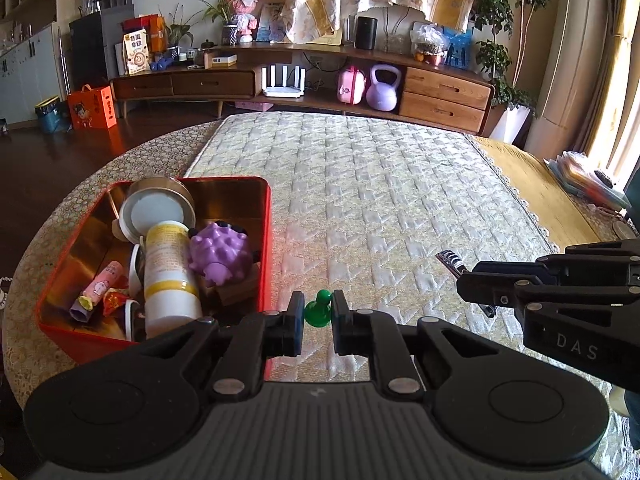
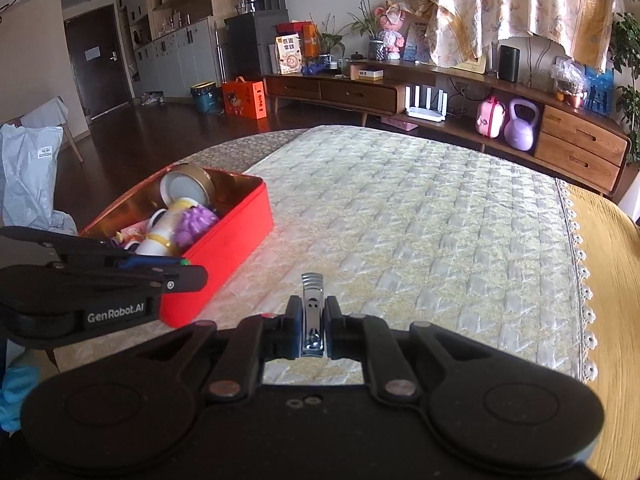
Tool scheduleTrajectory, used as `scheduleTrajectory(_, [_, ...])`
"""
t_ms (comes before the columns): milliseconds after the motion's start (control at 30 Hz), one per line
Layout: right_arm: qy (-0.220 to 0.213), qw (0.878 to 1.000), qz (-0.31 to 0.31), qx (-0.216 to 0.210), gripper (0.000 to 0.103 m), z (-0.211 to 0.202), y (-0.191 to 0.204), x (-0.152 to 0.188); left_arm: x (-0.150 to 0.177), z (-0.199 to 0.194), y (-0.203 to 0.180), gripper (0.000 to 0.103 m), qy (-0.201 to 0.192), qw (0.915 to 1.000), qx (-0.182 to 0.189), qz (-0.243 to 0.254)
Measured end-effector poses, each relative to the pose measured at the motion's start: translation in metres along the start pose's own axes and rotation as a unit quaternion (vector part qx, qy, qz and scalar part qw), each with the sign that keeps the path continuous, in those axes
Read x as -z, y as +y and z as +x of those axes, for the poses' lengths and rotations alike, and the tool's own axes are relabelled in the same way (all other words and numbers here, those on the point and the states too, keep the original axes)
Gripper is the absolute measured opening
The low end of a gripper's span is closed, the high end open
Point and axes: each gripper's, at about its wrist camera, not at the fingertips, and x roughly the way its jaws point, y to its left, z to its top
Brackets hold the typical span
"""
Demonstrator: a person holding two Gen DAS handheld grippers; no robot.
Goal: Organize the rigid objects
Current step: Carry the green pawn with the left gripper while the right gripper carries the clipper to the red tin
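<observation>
**Inspector:** Rigid objects were mostly gathered already: the red tin (image 1: 168,264) sat on the quilted cover (image 1: 380,208) at about nine o'clock from the left gripper (image 1: 316,312), and held a white bottle with yellow bands (image 1: 170,276), a purple spiky toy (image 1: 218,254) and a round lidded can (image 1: 154,210). Two items were out of it, both in hand.

**Clerk:** Which, and how were they held?

**Inspector:** The left gripper's fingers stood narrow on a green pawn-shaped piece (image 1: 319,309); contact looked likely, though a sliver of gap could not be ruled out. The right gripper (image 2: 313,326) was clamped on a metal nail clipper (image 2: 312,312), its lever end pointing to twelve o'clock.

**Clerk:** Step in hand?

**Inspector:** Carrying to the tin, in my judgement. The next move called for swinging each piece over the tin's near wall, toward ten o'clock, and releasing into a free gap beside the bottle. One arm at a time would avoid a clash.

**Clerk:** Any writing?

**Inspector:** "GenRobot.AI" was legible on the left gripper's body in the right wrist view, and "DAS" on the right gripper's in the left wrist view. The bottle's print was too small to read.
</observation>
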Motion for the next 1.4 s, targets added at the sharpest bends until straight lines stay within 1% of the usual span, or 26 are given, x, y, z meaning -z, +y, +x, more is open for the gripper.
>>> scheduleTrajectory(300, [-0.016, 0.999, -0.024, -0.029, 0.010, -0.003, 0.041, -0.024, -0.008, -0.023, 0.029, 0.013, -0.015, 0.9998, -0.007, -0.007])
scheduleTrajectory(500, [-0.020, 0.998, -0.032, -0.049, 0.010, 0.008, 0.066, -0.041, -0.013, -0.031, 0.058, 0.013, -0.022, 0.9996, -0.015, -0.007])
scheduleTrajectory(700, [-0.018, 0.998, -0.039, -0.054, 0.010, 0.026, 0.084, -0.053, -0.018, -0.031, 0.096, 0.013, -0.022, 0.9993, -0.028, -0.013])
scheduleTrajectory(900, [-0.008, 0.998, -0.041, -0.057, 0.010, 0.047, 0.096, -0.058, -0.021, -0.018, 0.136, 0.013, -0.010, 0.9982, -0.045, -0.039])
scheduleTrajectory(1067, [0.007, 0.997, -0.047, -0.059, 0.010, 0.063, 0.105, -0.054, -0.025, -0.003, 0.159, 0.013, 0.001, 0.9967, -0.060, -0.053])
scheduleTrajectory(1233, [0.015, 0.996, -0.072, -0.053, 0.010, 0.075, 0.118, -0.049, -0.029, 0.015, 0.166, 0.013, 0.011, 0.9962, -0.073, -0.047])
scheduleTrajectory(1400, [0.031, 0.996, -0.075, -0.047, 0.010, 0.088, 0.122, -0.046, -0.035, 0.034, 0.163, 0.013, 0.019, 0.9969, -0.064, -0.041])
